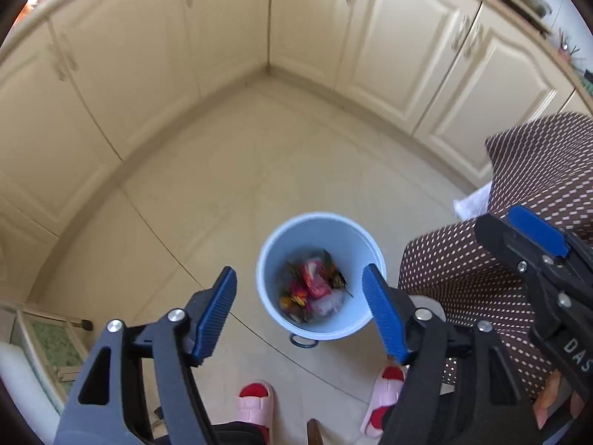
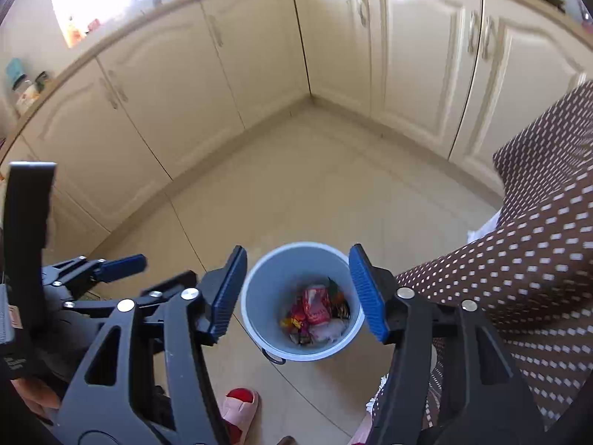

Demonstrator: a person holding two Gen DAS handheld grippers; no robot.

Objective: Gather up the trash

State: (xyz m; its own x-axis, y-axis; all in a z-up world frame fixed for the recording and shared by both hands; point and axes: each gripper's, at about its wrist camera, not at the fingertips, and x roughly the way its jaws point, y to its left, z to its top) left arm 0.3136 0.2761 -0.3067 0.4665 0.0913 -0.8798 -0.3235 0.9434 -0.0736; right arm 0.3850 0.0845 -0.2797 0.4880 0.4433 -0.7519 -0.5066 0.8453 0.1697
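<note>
- We look down on a pale blue bin (image 1: 321, 276) standing on the cream tiled floor (image 1: 229, 170) in a kitchen corner – wrappers and crumpled trash (image 1: 314, 285) lie at its bottom, red, orange and white.
- Our left hand-held gripper (image 1: 299, 315) hangs above the bin, jaws wide apart, nothing between the blue pads.
- Our right hand-held gripper (image 2: 298, 291) does likewise – spread, empty, the bin framed between its fingers.
- Cream cabinet doors (image 2: 415, 59) line both walls.
- A brown cloth with pale dots (image 2: 537, 259) drapes at the right.
- Pink-and-red slippers (image 1: 255, 406) stand just below the bin.
</note>
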